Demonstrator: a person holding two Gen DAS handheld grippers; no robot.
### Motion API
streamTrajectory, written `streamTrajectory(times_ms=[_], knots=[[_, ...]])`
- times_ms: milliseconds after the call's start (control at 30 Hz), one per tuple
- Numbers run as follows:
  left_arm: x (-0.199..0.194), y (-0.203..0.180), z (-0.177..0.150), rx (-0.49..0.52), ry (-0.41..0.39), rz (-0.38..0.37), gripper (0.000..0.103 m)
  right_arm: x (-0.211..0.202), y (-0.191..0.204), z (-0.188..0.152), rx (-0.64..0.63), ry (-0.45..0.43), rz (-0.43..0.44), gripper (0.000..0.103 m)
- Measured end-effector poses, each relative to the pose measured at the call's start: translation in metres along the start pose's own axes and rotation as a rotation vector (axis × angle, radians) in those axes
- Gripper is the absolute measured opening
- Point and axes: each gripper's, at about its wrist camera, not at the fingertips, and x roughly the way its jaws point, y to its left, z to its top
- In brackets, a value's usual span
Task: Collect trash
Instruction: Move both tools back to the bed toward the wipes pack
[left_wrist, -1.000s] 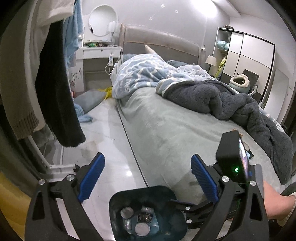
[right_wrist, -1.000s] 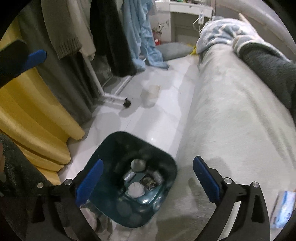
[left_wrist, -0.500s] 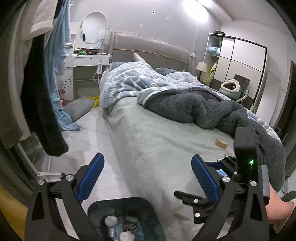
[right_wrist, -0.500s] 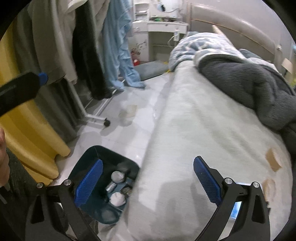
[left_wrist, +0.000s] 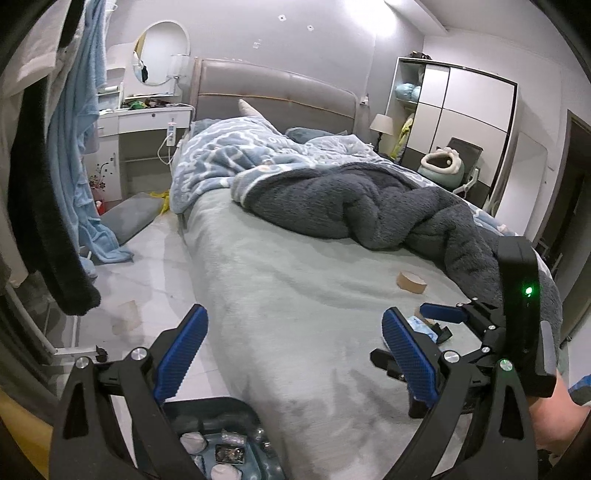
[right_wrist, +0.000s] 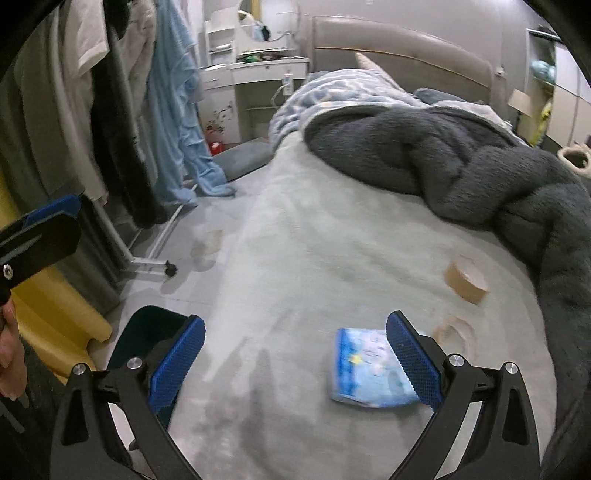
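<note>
Blue-and-white packet (right_wrist: 369, 369) flat on the grey-green bed sheet (right_wrist: 314, 258), lower centre-right of the right wrist view, partly behind the right-hand blue pad of the right gripper (right_wrist: 295, 363). Lies near that pad, toward the right side of the gap, not touching as far as can be told. Right gripper spread wide, nothing between the pads. Brown tape roll (right_wrist: 466, 282) up and to the right of the packet, on the sheet near the dark grey blanket (right_wrist: 461, 166). Second pale ring (right_wrist: 454, 332) just right of the packet, blurred. Dark bin (right_wrist: 147, 332) at lower left of the same view, on the floor against the bed's edge, behind the left pad.

In the left wrist view, left gripper (left_wrist: 295, 356) spread wide too, empty, over the bed's near edge. Bin (left_wrist: 221, 443) at the bottom, between the arms, holding white wads and small wrappers. Right gripper (left_wrist: 443, 332) at lower right, a sliver of the packet (left_wrist: 421, 326) between its fingers. Tape roll (left_wrist: 410, 281) above it, at centre right. Clothes on a rack (left_wrist: 55, 184) along the left edge.
</note>
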Motion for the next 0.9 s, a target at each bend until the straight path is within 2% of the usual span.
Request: streamTrajectory(times_ms=[233, 500, 700, 833, 867, 900], knots=[[0.014, -0.023, -0.001, 0.01, 0.016, -0.027, 0.097, -0.011, -0.039, -0.011, 0.094, -0.007, -0.054, 0.099], [0.031, -0.048, -0.003, 0.036, 0.039, -0.045, 0.097, -0.014, -0.068, -0.029, 0.171, 0.004, -0.078, 0.099], [0.043, -0.06, -0.009, 0.053, 0.06, -0.046, 0.097, -0.011, -0.096, -0.04, 0.25, 0.005, -0.073, 0.099], [0.053, -0.066, -0.012, 0.062, 0.075, -0.045, 0.097, -0.009, -0.108, -0.048, 0.308, 0.003, -0.031, 0.099], [0.056, -0.068, -0.013, 0.065, 0.08, -0.045, 0.097, -0.009, -0.11, -0.05, 0.324, 0.005, -0.019, 0.097], [0.057, -0.069, -0.014, 0.067, 0.084, -0.045, 0.097, -0.008, -0.112, -0.051, 0.34, 0.007, -0.006, 0.089]])
